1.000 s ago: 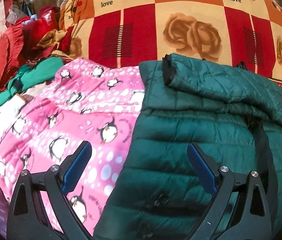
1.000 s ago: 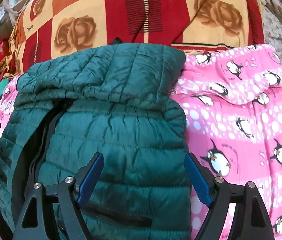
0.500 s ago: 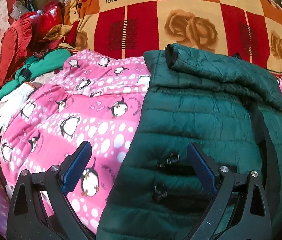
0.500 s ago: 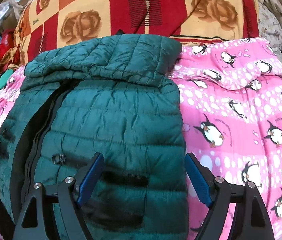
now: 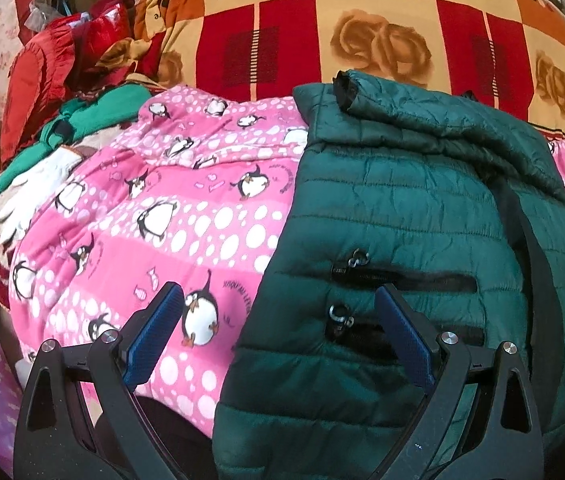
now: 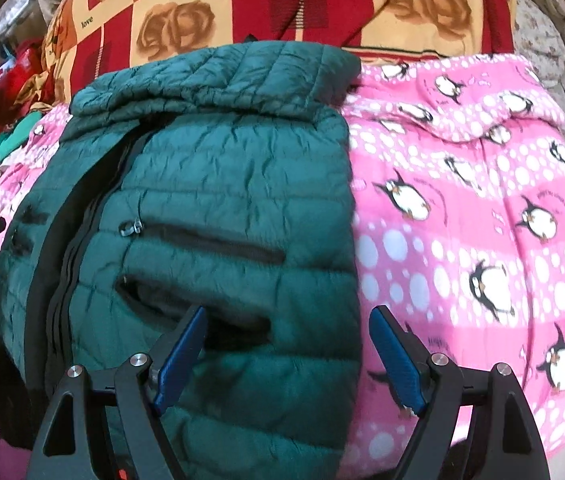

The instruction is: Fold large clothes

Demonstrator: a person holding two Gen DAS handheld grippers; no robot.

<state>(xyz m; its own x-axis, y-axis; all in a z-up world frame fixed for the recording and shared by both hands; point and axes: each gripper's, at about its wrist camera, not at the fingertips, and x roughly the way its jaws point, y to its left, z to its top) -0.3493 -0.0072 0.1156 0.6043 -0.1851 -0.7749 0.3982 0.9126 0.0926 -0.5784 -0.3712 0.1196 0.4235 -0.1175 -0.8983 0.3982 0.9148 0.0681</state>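
Observation:
A dark green quilted jacket (image 5: 402, 208) lies front up on a pink penguin blanket (image 5: 186, 216), its sleeves folded across the top and its black zip running down the middle. My left gripper (image 5: 278, 320) hovers open over the jacket's left edge near the hem, one pad over the blanket, the other over a pocket zip. In the right wrist view the same jacket (image 6: 222, 184) fills the left half. My right gripper (image 6: 286, 340) hangs open above the jacket's right edge near the hem, nothing between its blue pads.
A red, orange and cream rose-print blanket (image 5: 362, 24) is heaped behind the jacket. Red and green clothes (image 5: 62, 80) are piled at the far left. The pink penguin blanket (image 6: 482, 220) stretches away on the right. The bed's near edge drops off below the grippers.
Both grippers have drawn back toward the jacket's hem, so the pocket zips and more of the lower jacket have come into view. Both stay open and empty.

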